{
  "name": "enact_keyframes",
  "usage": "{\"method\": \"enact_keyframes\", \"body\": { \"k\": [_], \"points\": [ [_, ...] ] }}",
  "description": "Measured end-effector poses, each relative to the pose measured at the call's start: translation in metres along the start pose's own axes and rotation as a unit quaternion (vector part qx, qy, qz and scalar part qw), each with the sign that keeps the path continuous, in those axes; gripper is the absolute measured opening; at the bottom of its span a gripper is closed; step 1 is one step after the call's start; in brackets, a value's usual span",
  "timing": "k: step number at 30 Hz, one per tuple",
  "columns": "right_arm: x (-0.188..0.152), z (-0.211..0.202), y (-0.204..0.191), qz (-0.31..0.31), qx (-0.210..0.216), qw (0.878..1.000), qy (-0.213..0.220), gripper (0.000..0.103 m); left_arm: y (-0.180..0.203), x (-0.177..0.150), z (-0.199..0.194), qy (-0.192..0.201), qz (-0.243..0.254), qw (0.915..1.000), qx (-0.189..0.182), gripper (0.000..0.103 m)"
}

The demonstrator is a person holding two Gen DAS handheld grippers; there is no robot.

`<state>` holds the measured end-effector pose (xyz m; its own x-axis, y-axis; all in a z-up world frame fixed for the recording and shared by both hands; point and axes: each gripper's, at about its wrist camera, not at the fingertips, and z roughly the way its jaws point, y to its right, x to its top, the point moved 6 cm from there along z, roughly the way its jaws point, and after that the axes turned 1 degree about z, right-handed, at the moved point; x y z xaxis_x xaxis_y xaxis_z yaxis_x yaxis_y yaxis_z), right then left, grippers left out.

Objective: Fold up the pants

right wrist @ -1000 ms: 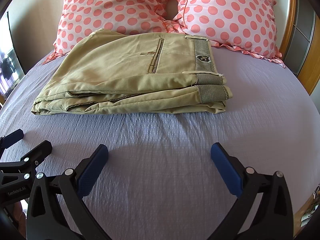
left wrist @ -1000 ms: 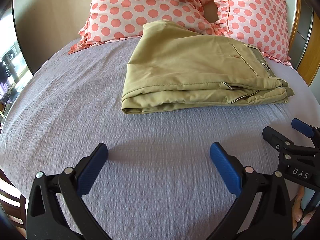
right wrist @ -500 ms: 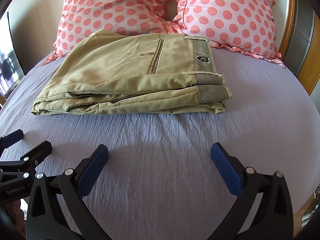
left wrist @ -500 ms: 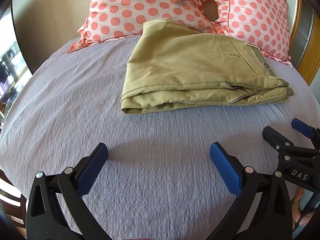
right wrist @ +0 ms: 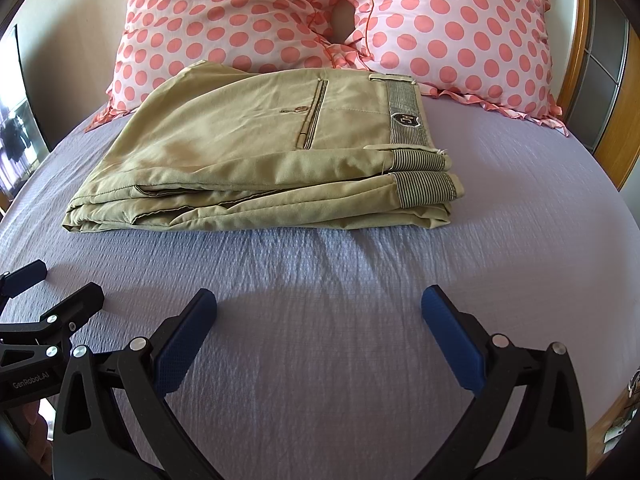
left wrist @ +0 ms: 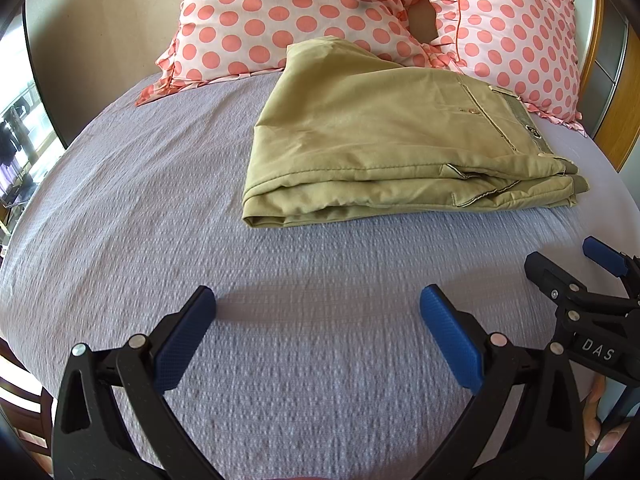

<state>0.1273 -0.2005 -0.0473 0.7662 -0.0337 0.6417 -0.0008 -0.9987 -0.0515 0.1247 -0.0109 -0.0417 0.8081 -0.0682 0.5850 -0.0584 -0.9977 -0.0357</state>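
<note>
Khaki pants (left wrist: 392, 148) lie folded in a flat stack on the lilac bedsheet, the waistband to the right; they also show in the right wrist view (right wrist: 260, 160). My left gripper (left wrist: 318, 308) is open and empty, hovering over the sheet in front of the pants' left end. My right gripper (right wrist: 320, 308) is open and empty, in front of the pants' right half. Each gripper shows at the edge of the other's view: the right gripper (left wrist: 576, 264) and the left gripper (right wrist: 60, 284). Neither touches the pants.
Two pink polka-dot pillows (right wrist: 224, 16) (right wrist: 452, 24) stand behind the pants against the headboard. A wooden bed frame (right wrist: 616, 132) runs along the right. The lilac bedsheet (left wrist: 120, 200) spreads to the left and front; its left edge drops off near a window.
Nothing in the scene has moved; both views have shifted only very slightly. Both grippers stay open and the pants stay folded.
</note>
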Motion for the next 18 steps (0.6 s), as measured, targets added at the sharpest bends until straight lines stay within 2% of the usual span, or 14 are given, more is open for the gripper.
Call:
{"method": "enact_keyframes", "body": {
  "k": [18],
  "points": [
    [0.0009,0.0006,-0.0003,0.001,-0.001,1.000,0.001,0.102,0.0002,0.0005,0.0000,-0.001,-0.001,1.0000,0.000,0.101]
  ]
}}
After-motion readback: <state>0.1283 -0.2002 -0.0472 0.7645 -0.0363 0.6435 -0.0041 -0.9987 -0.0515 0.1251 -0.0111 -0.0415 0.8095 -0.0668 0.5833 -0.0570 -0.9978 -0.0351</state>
